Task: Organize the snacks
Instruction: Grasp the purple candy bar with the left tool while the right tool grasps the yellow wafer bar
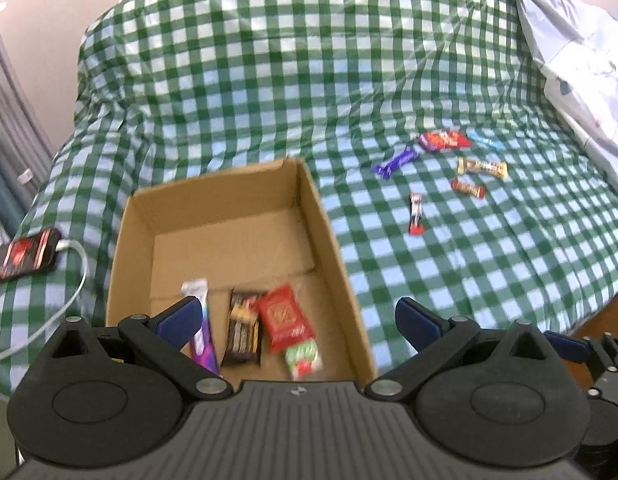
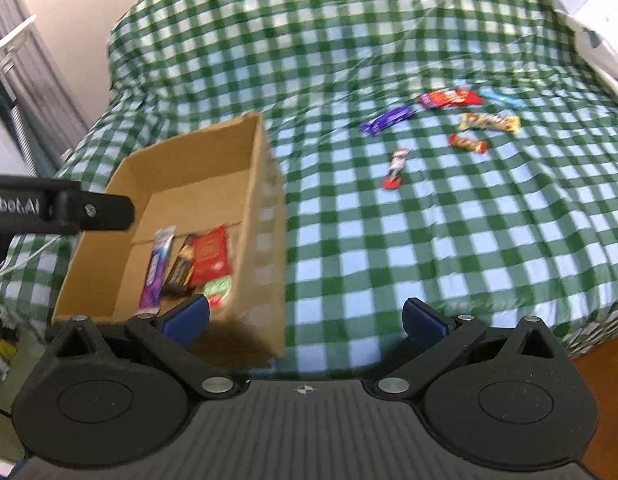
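Currently both claws are spread wide, nothing held — left claw (image 1: 297, 316) hangs over the near end of the box (image 1: 329, 232), right claw (image 2: 305, 316) over the box's near right corner. Box sits on the checked bed (image 1: 269, 80) with four snacks inside: purple bar (image 1: 201, 320), dark bar (image 1: 243, 330), red packet (image 1: 285, 318), green-red candy (image 1: 305, 358). Six more lie loose on the bed, well right of the box: purple wrapper (image 1: 397, 160), red wrapper (image 1: 445, 140), blue one (image 1: 485, 141), yellow bar (image 1: 483, 168), orange-red candy (image 1: 469, 188), red-white stick (image 1: 416, 214). Phone (image 1: 25, 254) left of the box.

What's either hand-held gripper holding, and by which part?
Nothing. Left hand-held gripper and right hand-held gripper are both open and empty.
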Demonstrator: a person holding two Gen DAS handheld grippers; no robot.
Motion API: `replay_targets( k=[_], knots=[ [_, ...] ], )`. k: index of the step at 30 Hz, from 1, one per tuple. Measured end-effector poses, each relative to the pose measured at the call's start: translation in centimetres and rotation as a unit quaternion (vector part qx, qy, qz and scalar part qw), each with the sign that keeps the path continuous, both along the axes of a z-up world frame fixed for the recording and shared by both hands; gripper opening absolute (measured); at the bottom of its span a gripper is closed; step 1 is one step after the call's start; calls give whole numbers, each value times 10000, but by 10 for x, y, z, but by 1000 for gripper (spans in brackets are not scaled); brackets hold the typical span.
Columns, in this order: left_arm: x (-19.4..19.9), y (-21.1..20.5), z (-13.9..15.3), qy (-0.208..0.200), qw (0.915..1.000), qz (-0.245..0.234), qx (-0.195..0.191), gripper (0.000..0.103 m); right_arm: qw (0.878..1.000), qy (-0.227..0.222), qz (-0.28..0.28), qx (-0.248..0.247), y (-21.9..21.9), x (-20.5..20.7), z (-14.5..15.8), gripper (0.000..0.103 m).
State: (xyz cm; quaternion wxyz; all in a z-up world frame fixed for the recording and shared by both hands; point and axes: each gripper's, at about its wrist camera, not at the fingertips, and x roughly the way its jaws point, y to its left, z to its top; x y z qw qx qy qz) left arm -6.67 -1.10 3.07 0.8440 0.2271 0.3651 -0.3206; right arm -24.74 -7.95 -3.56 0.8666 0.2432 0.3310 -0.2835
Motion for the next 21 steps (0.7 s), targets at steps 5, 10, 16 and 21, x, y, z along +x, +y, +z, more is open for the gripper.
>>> replay_targets(
  k=[5, 10, 16, 21],
  knots=[
    [25, -54, 4, 79, 9996, -277, -68, 103, 9984, 32, -446, -334, -72, -3, -10, 102],
    [61, -133, -8, 381, 9972, -633, -96, 103, 9923, 151, -755, -969, -148, -3, -6, 102],
    [111, -252, -61, 441, 9942, -966, 153, 103, 9824, 531, -914, -1541, -273, 28, -26, 102],
    [157, -333, -134, 365, 9925, -1059, 493, 103, 9773, 1051, -559, -1750, -378, 71, -76, 102]
  ],
)
